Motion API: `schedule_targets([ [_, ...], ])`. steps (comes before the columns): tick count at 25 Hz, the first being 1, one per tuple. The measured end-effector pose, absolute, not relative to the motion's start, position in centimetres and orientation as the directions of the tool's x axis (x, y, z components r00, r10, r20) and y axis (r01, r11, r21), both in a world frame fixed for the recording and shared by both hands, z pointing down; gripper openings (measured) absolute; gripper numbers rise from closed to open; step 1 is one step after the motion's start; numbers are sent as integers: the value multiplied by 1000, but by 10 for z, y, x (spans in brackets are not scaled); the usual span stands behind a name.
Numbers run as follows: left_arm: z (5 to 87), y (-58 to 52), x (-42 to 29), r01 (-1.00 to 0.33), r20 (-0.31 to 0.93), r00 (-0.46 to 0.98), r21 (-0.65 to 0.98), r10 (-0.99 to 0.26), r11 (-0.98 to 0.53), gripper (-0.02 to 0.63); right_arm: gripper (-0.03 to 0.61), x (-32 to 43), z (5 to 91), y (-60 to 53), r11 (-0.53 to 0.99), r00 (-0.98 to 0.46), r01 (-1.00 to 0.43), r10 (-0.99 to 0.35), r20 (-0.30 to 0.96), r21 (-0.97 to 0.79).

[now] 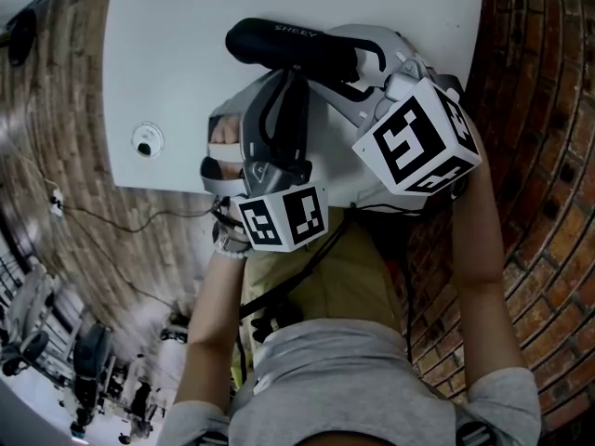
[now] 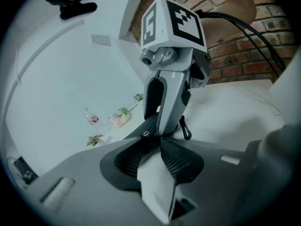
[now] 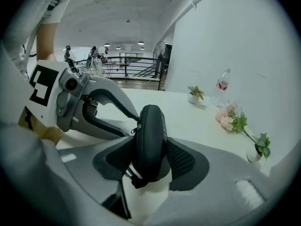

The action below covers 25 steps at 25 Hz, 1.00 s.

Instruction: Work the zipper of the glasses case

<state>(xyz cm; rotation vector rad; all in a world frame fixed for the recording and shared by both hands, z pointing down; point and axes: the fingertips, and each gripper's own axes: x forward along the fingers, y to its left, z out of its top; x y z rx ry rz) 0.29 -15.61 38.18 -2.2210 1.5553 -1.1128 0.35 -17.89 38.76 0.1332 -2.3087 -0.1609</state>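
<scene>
a person's right gripper (image 3: pixel 150 150) holds a black glasses case (image 3: pixel 150 142) on edge, its fingers clamped against the case's two broad sides, over a white tabletop (image 1: pixel 167 63). the left gripper (image 3: pixel 135 122) reaches in from the side, and its fingers are pinched together on the small zipper pull (image 3: pixel 136 128) at the case's seam. in the left gripper view, the two dark pads narrow to a point where they meet the edge of the case, with the right gripper's grey finger standing just behind it. a black loop (image 2: pixel 186 130) hangs beside the spot. from the head view, the case (image 1: pixel 288 46) lies crosswise above both tools. the right gripper (image 1: pixel 361 59) is at its right end, and the left gripper (image 1: pixel 290 82) comes up to its underside near the middle. the marker cubes sit close to the person's forearms. farther along the tabletop stand a clear bottle (image 3: pixel 223 87), a small potted plant (image 3: pixel 195 93) and a bunch of pink flowers (image 3: pixel 231 117), all well apart from the case.
</scene>
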Motion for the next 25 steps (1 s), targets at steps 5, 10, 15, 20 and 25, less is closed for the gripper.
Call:
schedule_targets([
  [5, 380, -156, 5, -636, 444, 140, -645, -885, -424, 138, 219, 2, 385, -178, 988, -680, -45, -137, 721, 146],
  [10, 382, -155, 7, -550, 433, 117, -721, -894, -421, 144, 219, 4, 387, -177, 988, -678, -47, -138, 722, 145],
  [15, 378, -159, 8, -541, 412, 108, -739, -905, -401, 144, 219, 4, 388, -178, 989, -678, -45, -134, 722, 141],
  [20, 373, -159, 6, -539, 400, 103, -747, -911, -389, 132, 219, 3, 386, -178, 989, -680, -43, -131, 721, 139],
  [25, 374, -157, 6, -522, 389, 100, -763, -916, -381, 93, 219, 3, 390, -178, 990, -681, -43, -127, 722, 133],
])
